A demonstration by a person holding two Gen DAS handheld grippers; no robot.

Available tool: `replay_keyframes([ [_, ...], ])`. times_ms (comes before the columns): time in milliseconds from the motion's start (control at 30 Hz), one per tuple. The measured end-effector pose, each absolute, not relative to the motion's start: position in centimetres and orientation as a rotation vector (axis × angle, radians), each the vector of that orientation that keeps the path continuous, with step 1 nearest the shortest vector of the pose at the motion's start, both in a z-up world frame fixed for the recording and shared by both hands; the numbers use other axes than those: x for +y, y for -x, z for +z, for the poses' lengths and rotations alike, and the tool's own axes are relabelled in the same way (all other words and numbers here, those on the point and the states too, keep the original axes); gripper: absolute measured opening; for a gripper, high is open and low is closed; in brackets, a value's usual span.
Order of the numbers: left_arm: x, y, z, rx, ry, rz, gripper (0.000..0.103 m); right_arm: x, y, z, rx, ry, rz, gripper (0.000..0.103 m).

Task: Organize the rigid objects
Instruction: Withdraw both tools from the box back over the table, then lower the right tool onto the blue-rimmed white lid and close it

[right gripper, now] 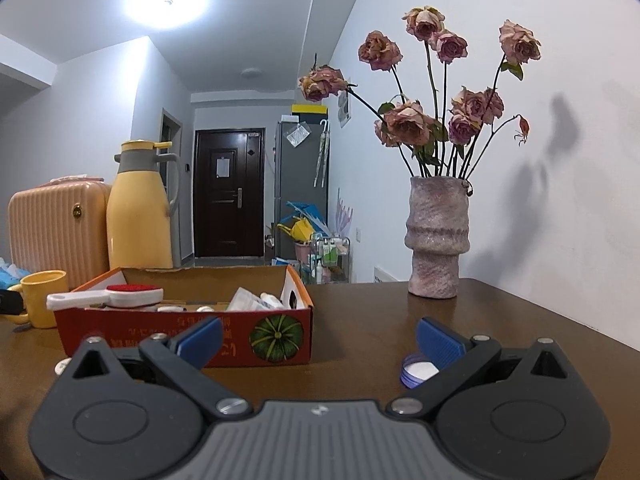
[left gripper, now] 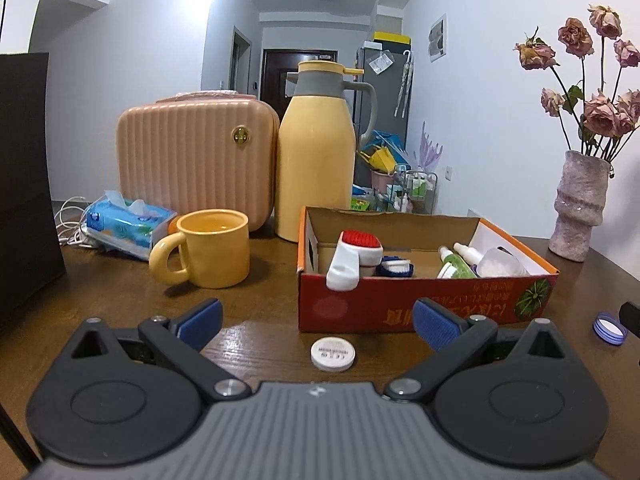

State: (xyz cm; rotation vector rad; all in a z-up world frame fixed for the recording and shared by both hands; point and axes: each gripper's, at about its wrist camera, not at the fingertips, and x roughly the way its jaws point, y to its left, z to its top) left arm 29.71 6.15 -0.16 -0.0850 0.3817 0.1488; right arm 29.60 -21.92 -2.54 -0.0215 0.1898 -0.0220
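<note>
L tool [left gripper: 318, 326] agape, white cap [left gripper: 333, 355] betw fingers on tabletop [left gripper: 264, 292]; R tool [right gripper: 319, 340] agape nr blue lid [right gripper: 418, 374].

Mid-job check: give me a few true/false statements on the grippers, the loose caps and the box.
1. The left gripper is open and holds nothing. True.
2. The flat white round lid lies inside the red cardboard box. False: it lies on the brown wooden table, in front of the box.
3. The blue-rimmed round cap sits on the table by the right gripper. True.
4. The yellow ceramic mug is tipped over. False: it stands upright.
</note>
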Motion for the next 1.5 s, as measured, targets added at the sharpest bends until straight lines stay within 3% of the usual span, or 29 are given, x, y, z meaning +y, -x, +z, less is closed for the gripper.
replay_keyframes([
  [433,7.2,-30.4,-0.8,0.447,0.111,0.129,0.103,-27.1,-30.4,-2.1,0.319,0.06,-0.118,0.103],
  [733,7.2,-30.9,-1.2,0.472,0.104,0.135,0.103,-31.3,-37.1,-4.0,0.568,0.012,-0.125,0.103],
  [1033,7.9,-32.0,-1.8,0.506,0.113,0.154,0.103,-32.2,-42.7,-6.2,0.642,-0.031,-0.176,0.103],
  [1400,8.0,-32.6,-2.3,0.534,0.102,0.159,0.103,-33.6,-46.4,-7.4,0.691,-0.093,-0.182,0.087],
  [1500,8.0,-32.9,-2.4,0.544,0.103,0.16,0.103,-33.0,-46.5,-7.5,0.683,-0.052,-0.181,0.075],
])
